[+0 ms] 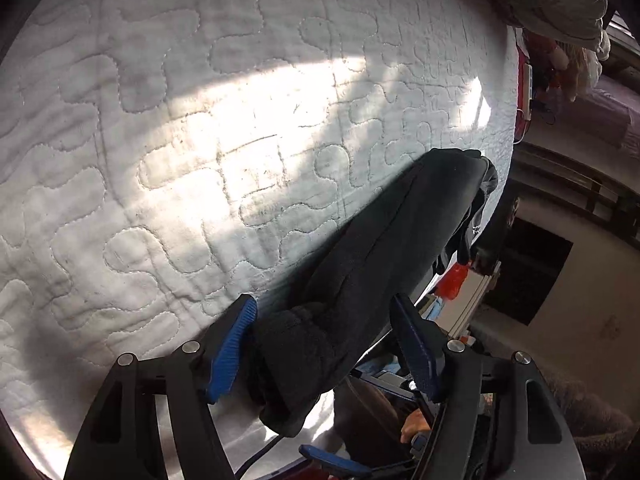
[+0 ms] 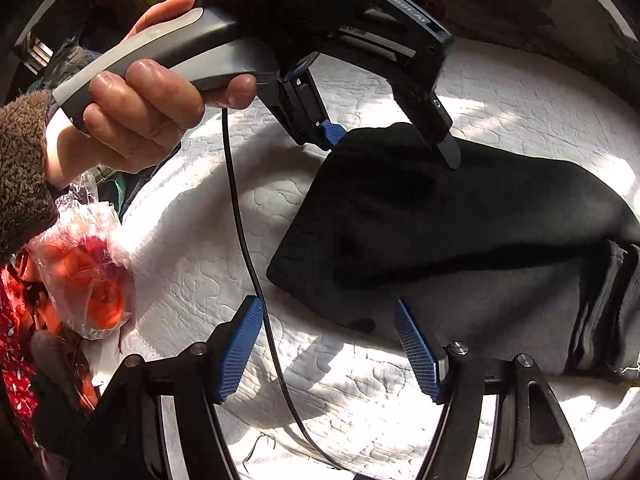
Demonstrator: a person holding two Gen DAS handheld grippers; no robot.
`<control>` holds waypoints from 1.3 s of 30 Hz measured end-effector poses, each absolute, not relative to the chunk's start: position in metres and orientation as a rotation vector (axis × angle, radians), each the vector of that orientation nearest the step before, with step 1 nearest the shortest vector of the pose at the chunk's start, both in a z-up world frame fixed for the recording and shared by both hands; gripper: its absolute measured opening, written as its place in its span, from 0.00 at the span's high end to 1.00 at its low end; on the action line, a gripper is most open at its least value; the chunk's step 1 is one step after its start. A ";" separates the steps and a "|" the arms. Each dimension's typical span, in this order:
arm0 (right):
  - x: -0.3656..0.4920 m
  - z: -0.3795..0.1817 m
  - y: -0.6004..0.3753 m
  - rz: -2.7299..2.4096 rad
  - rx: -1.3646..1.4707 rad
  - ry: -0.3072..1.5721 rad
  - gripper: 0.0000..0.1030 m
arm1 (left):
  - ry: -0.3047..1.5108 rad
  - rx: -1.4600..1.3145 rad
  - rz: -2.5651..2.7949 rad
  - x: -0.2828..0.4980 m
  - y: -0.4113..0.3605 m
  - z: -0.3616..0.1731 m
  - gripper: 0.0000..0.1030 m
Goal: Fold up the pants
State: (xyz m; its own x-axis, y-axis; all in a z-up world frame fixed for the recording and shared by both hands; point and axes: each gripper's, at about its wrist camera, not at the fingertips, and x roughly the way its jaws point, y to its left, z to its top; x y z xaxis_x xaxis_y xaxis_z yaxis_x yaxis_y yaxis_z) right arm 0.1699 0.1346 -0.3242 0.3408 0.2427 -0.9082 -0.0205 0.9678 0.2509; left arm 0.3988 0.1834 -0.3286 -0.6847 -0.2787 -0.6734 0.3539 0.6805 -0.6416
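The black pants (image 2: 440, 224) lie on the white quilted bed (image 2: 192, 248), one end folded over. In the left wrist view the pants (image 1: 384, 240) stretch away along the bed's right edge. My left gripper (image 1: 324, 312) is open, its blue pads either side of the bunched cuff end. It also shows in the right wrist view (image 2: 394, 148), fingers straddling the pants' far corner. My right gripper (image 2: 330, 316) is open and empty, hovering just above the bed in front of the pants' near folded edge.
The bed's quilt (image 1: 200, 140) spreads wide to the left. A black cable (image 2: 244, 240) hangs from the left gripper across the bed. A plastic bag with orange and red contents (image 2: 88, 276) sits off the bed's left edge. Furniture and clutter (image 1: 560, 200) lie beyond the bed's edge.
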 end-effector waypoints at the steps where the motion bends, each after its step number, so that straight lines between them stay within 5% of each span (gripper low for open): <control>1: 0.173 -0.327 0.140 0.157 0.192 1.211 0.32 | 2.100 0.068 -1.005 0.400 0.186 -0.326 0.34; 11: 0.173 -0.349 0.129 0.035 0.127 1.222 0.32 | 2.124 0.009 -0.997 0.403 0.191 -0.327 0.34; 21: 0.184 -0.362 0.179 0.109 -0.145 1.151 0.18 | 2.142 -0.046 -0.983 0.407 0.196 -0.338 0.34; 23: 0.185 -0.360 0.172 0.144 -0.136 1.142 0.22 | 2.139 -0.075 -0.965 0.408 0.200 -0.339 0.34; 28: 0.190 -0.348 0.125 0.206 -0.011 1.176 0.75 | 2.120 -0.127 -0.864 0.406 0.219 -0.336 0.61; 39: 0.177 -0.312 0.047 0.288 0.360 1.187 0.77 | 2.097 -0.589 -0.716 0.369 0.258 -0.314 0.65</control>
